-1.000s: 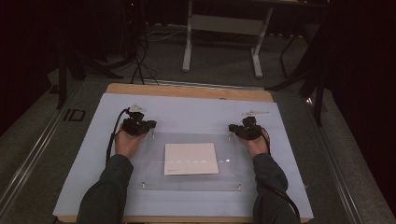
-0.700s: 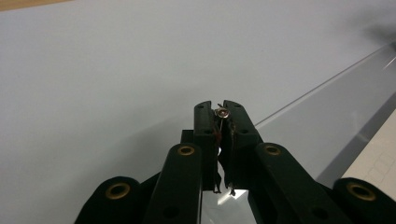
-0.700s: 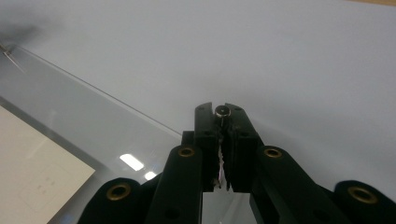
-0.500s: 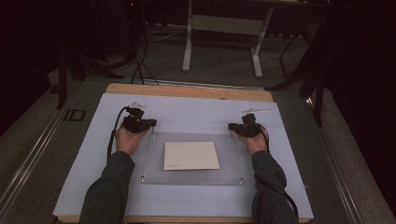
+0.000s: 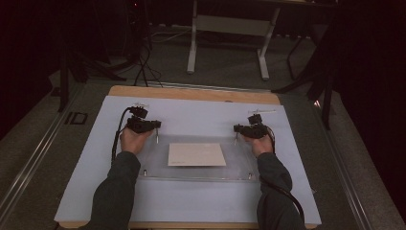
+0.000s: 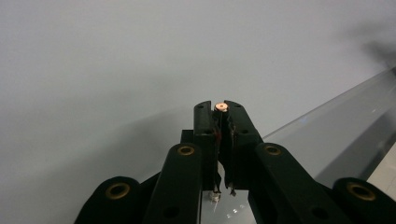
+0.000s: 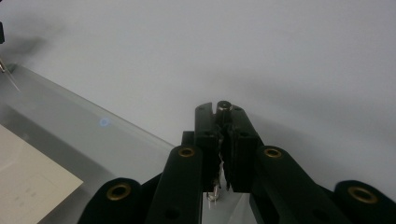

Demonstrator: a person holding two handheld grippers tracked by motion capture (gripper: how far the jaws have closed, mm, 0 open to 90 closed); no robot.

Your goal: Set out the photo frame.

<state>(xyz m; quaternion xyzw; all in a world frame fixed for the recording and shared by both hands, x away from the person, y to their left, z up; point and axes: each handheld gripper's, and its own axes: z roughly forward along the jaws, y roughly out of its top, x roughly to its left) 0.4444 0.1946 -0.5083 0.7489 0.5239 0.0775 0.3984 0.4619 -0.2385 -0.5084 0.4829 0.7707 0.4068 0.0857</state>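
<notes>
**Pinning a clear sheet at two corners**

Lying mid-desk, the clear sheet (image 5: pixel 201 165) covers a pale card (image 5: pixel 197 154). Left gripper (image 5: pixel 156 135) at ten o'clock, right gripper (image 5: pixel 235 136) at two — each with fingers pinching a small pin (image 6: pixel 220 107) upright.

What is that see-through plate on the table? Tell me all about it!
The clear plate looks like transparent plastic, rectangular, lying flat on the pale blue table cover. Small posts stand at its corners. A cream paper sheet lies at its middle; whether over or under it is unclear. The left tongs and right tongs each pinch a far corner post.
</notes>
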